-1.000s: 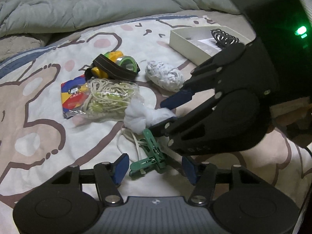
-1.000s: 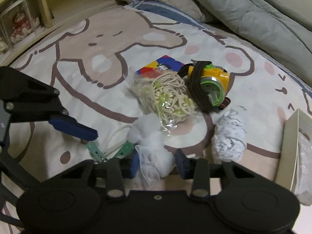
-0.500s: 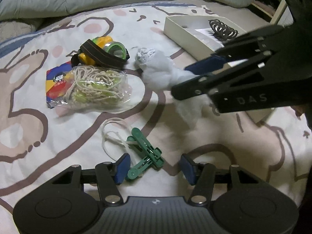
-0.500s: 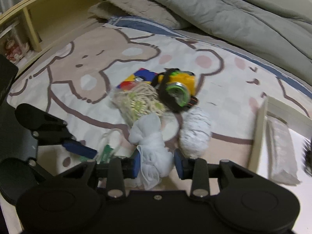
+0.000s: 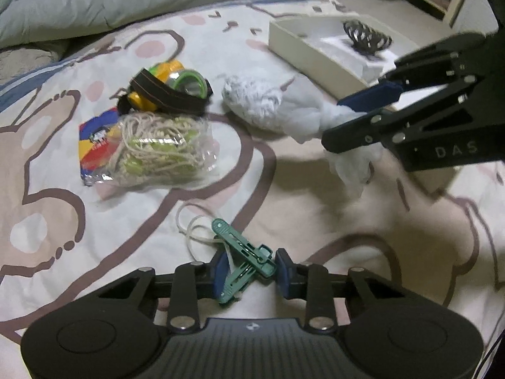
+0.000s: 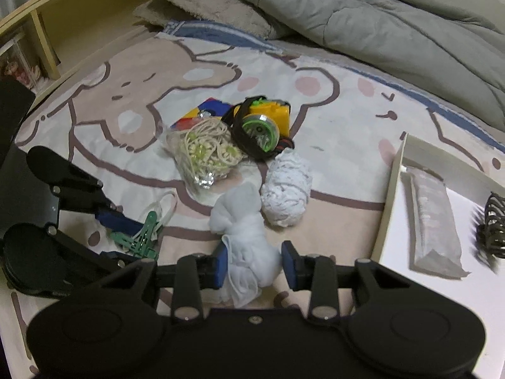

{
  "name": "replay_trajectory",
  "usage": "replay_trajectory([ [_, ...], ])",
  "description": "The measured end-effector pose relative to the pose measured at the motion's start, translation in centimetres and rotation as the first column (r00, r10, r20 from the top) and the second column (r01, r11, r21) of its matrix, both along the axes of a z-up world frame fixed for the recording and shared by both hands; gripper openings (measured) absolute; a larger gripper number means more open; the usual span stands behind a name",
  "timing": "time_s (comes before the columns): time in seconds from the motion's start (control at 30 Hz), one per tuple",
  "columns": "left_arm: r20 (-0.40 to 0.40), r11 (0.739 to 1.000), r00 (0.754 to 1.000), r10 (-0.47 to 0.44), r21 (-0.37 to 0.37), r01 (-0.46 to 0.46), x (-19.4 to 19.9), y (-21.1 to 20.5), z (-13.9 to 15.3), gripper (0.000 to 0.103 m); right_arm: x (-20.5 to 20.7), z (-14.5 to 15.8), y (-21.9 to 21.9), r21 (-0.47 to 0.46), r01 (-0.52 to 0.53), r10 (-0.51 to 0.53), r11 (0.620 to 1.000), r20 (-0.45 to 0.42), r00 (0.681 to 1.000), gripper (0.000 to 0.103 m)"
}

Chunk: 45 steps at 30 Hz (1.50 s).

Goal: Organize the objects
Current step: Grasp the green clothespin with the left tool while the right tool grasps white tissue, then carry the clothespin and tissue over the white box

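Observation:
My right gripper point(image 6: 254, 265) is shut on a white gauzy cloth bundle point(image 6: 244, 237) and holds it above the bed; it also shows in the left wrist view point(image 5: 312, 118), pinched between the right gripper's fingers point(image 5: 356, 126). My left gripper point(image 5: 251, 270) has its pads on both sides of the green clothespins point(image 5: 244, 260), which lie on the sheet with a white string point(image 5: 195, 230). The clothespins also show in the right wrist view point(image 6: 140, 237). A white open box point(image 5: 315, 50) sits at the far right.
A bag of cream cord point(image 5: 157, 151) over a colourful packet point(image 5: 94, 139), a yellow-green headlamp point(image 5: 170, 91) and a white fluffy roll point(image 5: 252, 101) lie on the sheet. The box holds a black coil point(image 6: 494, 227) and a clear packet point(image 6: 432, 218). A grey duvet point(image 6: 363, 15) lies behind.
My right gripper lifted the white cloth bundle off the pile and carried it right, toward the box. My left gripper moved forward and narrowed around the green clothespins.

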<state>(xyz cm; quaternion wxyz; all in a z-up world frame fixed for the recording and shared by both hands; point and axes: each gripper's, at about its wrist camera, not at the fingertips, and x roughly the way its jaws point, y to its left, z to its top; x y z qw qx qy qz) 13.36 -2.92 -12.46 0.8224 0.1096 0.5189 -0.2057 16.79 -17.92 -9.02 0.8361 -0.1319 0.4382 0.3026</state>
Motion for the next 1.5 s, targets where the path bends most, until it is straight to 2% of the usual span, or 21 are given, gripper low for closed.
replay_trajectory([
  [0.23, 0.075, 0.996, 0.994, 0.076, -0.051, -0.073, 0.2, 0.4, 2.7, 0.032, 0.1, 1.7, -0.8, 0.052, 0.053, -0.056, 0.997, 0.052, 0.997, 0.036],
  [0.4, 0.141, 0.988, 0.98, 0.141, -0.085, -0.13, 0.2, 0.8, 4.7, 0.032, -0.2, 2.8, -1.4, 0.084, 0.086, -0.094, 0.993, 0.092, 0.991, 0.036],
  [0.63, 0.228, 0.965, 0.941, 0.25, -0.144, -0.221, -0.2, 1.4, 7.5, 0.032, -0.9, 4.3, -2.6, 0.134, 0.138, -0.158, 0.981, 0.146, 0.977, 0.036],
  [0.83, 0.273, 0.941, 0.907, 0.321, -0.2, -0.273, -0.6, 1.4, 9.3, 0.032, -1.6, 5.6, -4.0, 0.187, 0.188, -0.223, 0.964, 0.183, 0.958, 0.036],
  [1.07, 0.304, 0.927, 0.886, 0.351, -0.248, -0.283, -1.3, 0.7, 10.7, 0.032, -2.3, 7.0, -6.1, 0.24, 0.228, -0.28, 0.944, 0.209, 0.937, 0.036],
  [1.5, 0.353, 0.924, 0.872, 0.339, -0.297, -0.239, -1.8, -1.2, 13.2, 0.032, -3.3, 10.0, -8.8, 0.284, 0.256, -0.33, 0.924, 0.252, 0.91, 0.036],
])
